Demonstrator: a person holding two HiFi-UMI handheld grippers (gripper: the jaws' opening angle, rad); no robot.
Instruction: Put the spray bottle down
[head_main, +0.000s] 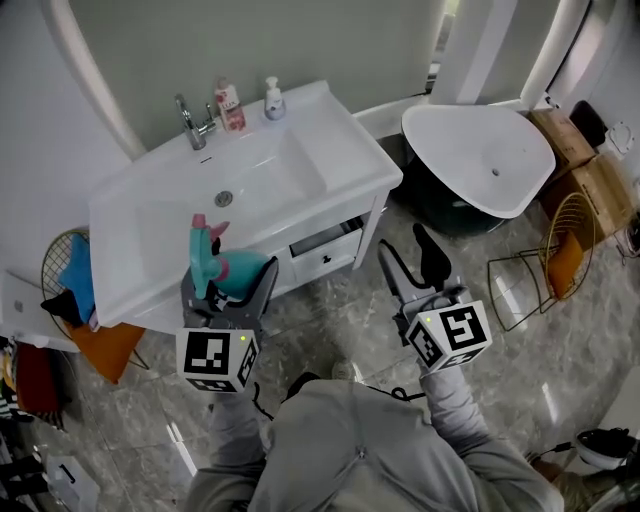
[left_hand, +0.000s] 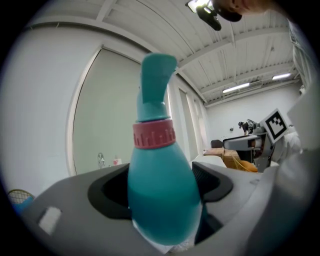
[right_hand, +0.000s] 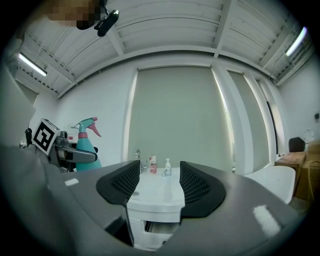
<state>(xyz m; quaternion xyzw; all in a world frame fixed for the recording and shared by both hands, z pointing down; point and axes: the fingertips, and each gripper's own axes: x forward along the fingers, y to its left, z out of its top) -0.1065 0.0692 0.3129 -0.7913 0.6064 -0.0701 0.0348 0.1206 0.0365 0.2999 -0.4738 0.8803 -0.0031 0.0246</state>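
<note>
A teal spray bottle with a pink collar and trigger stands upright between the jaws of my left gripper, which is shut on its body. It hangs just in front of the white washbasin, over its front edge. In the left gripper view the spray bottle fills the middle, with its pink collar above the jaws. My right gripper is open and holds nothing, to the right of the vanity above the floor. In the right gripper view the spray bottle shows at the left, and the right gripper points at the washbasin.
At the basin's back stand a chrome tap, a pink bottle and a white pump bottle. The vanity drawer is slightly open. A wire basket with cloths stands left, a white bathtub right, a gold wire stand beside it.
</note>
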